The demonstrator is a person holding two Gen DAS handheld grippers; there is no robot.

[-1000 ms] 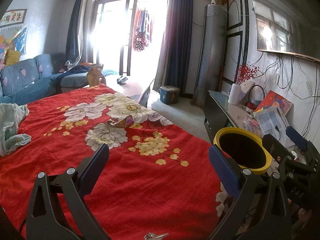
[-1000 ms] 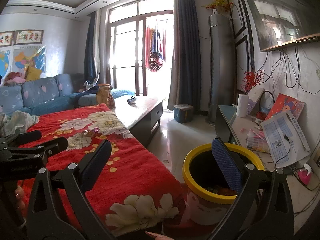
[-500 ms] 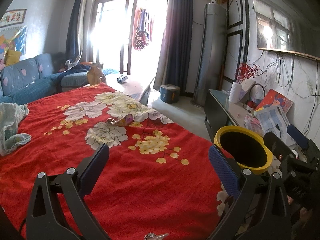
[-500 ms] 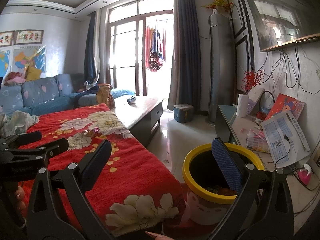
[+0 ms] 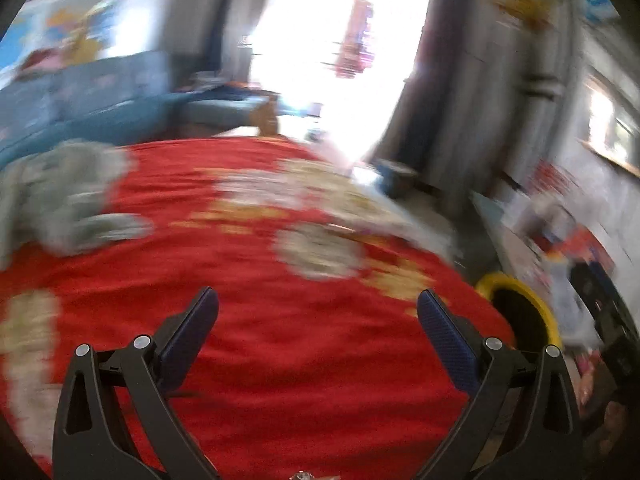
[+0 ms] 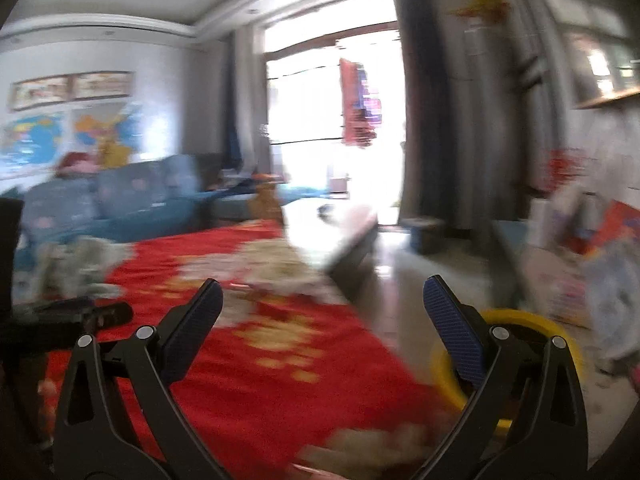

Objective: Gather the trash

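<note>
Both views are motion-blurred. The left gripper [image 5: 318, 306] hangs spread wide and empty above the red flowered blanket [image 5: 280, 340]; the right gripper [image 6: 322, 300] likewise. The yellow-rimmed round trash bin [image 5: 520, 312] stands off the blanket's right edge, beside each gripper's right finger.

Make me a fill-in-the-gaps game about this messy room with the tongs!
1. The cloth with flowers under the left tongs is mostly ____.
2. The rim of the trash bin beside the right tongs is ____.
3. Both tongs have their jaws ____ and hold nothing.
4. The sofa behind the cloth is ____.

Missing words: red; yellow; open; blue
</note>
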